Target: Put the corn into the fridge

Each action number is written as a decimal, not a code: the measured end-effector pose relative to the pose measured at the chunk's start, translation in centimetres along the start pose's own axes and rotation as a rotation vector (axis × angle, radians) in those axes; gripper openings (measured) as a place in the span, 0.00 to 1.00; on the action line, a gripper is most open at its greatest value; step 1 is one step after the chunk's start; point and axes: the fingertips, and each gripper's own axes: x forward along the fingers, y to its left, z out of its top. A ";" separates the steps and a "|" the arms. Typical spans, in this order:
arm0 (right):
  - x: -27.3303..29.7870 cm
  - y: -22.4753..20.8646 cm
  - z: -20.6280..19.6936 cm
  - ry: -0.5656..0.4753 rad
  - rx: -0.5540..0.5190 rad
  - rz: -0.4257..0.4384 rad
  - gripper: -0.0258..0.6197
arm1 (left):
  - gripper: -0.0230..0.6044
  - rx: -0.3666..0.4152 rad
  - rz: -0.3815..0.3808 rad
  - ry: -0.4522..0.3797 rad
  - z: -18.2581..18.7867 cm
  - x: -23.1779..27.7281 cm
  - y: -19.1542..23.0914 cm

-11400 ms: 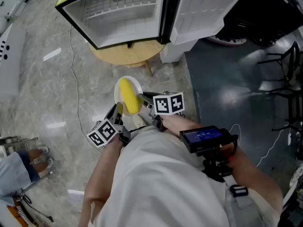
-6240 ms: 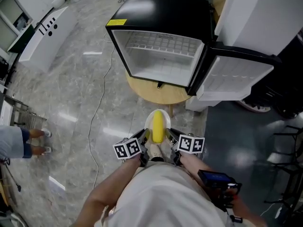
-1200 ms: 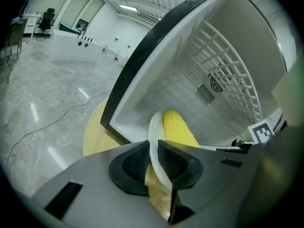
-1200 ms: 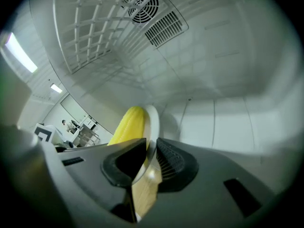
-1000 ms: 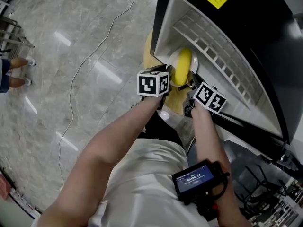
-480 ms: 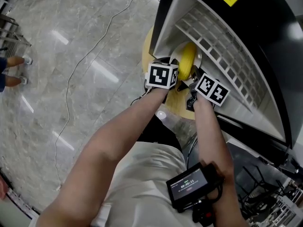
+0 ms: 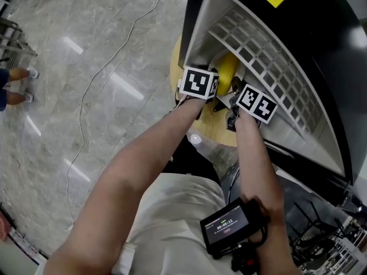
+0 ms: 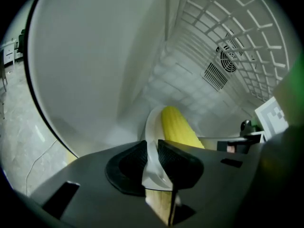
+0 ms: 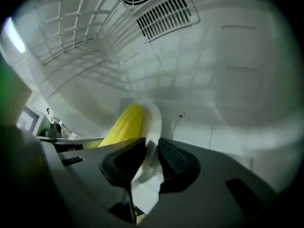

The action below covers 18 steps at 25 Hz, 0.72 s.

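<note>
- The left tool (image 8: 151, 161) had its jaws clamped on the near rim of a white plate (image 8: 150, 127), the rim pinched between the two dark pads.
- The right tool (image 9: 150, 163) gripped the same plate on its opposite edge, jaws closed on the rim in the same way.
- The corn (image 7: 227, 72), a yellow cob, lay lengthwise on the plate between the two tools.
- Plate and corn were inside the open fridge (image 7: 307, 47), in the white compartment under the wire shelf (image 7: 269, 67).
- I could not tell whether the plate touched the compartment's floor.
- A round fan grille (image 8: 227, 61) and a slotted vent (image 9: 164, 15) sat on the back wall beyond the corn.
- The fridge stood on a round wooden worktop (image 7: 221, 132) over a grey marble floor (image 7: 86, 56), where a thin cable (image 7: 94, 82) ran.
</note>
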 end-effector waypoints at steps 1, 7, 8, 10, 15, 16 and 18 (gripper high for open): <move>0.1 -0.1 0.0 0.006 -0.004 -0.004 0.14 | 0.12 0.006 -0.002 0.010 0.1 0.1 -0.1; 0.3 -0.4 0.0 0.021 0.002 -0.020 0.15 | 0.13 0.048 -0.005 0.050 0.3 0.5 -0.2; 0.3 -0.5 0.0 0.020 0.007 -0.019 0.15 | 0.13 0.057 -0.004 0.049 0.4 0.5 -0.2; 0.3 -0.5 0.0 0.019 0.017 -0.019 0.15 | 0.14 0.072 -0.001 0.040 0.3 0.5 -0.2; 0.2 -0.6 -0.1 -0.007 0.012 -0.061 0.16 | 0.15 0.112 0.026 -0.010 0.6 0.2 -0.1; 0.1 -0.6 0.0 -0.019 0.011 -0.068 0.16 | 0.16 0.111 0.028 -0.017 0.6 0.2 0.0; 0.0 -0.6 0.1 -0.045 0.015 -0.073 0.17 | 0.20 0.091 0.027 -0.024 0.5 0.1 0.2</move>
